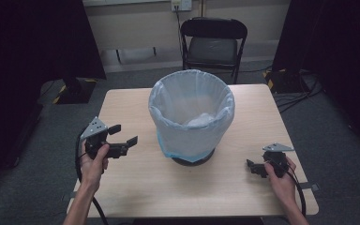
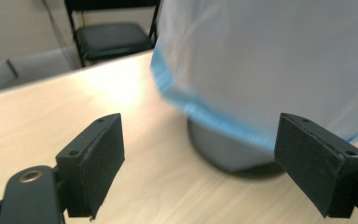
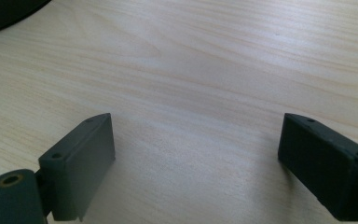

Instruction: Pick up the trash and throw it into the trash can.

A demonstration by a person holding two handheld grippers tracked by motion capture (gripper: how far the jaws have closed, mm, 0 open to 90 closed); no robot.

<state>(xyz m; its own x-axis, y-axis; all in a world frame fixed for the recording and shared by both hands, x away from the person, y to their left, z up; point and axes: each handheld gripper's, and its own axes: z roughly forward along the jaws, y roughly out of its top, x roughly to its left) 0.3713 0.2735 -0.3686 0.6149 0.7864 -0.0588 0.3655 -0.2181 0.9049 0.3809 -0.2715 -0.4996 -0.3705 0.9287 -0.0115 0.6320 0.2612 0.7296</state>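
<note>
You hold the left gripper (image 1: 123, 134) spread just beside the round dark bin lined with a pale blue-hemmed plastic bag (image 1: 191, 115), the right gripper (image 1: 253, 167) spread farther off, so next pinch the bag's hanging hem.

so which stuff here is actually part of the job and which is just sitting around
Part of the job:
- dark round bin lined with a translucent white plastic bag with a blue hem
- left gripper, jaws open, pointing at the bin
- right gripper, jaws open, over bare tabletop

Just lying about:
- black folding chair behind the light wooden table
- cables on the grey floor
</note>
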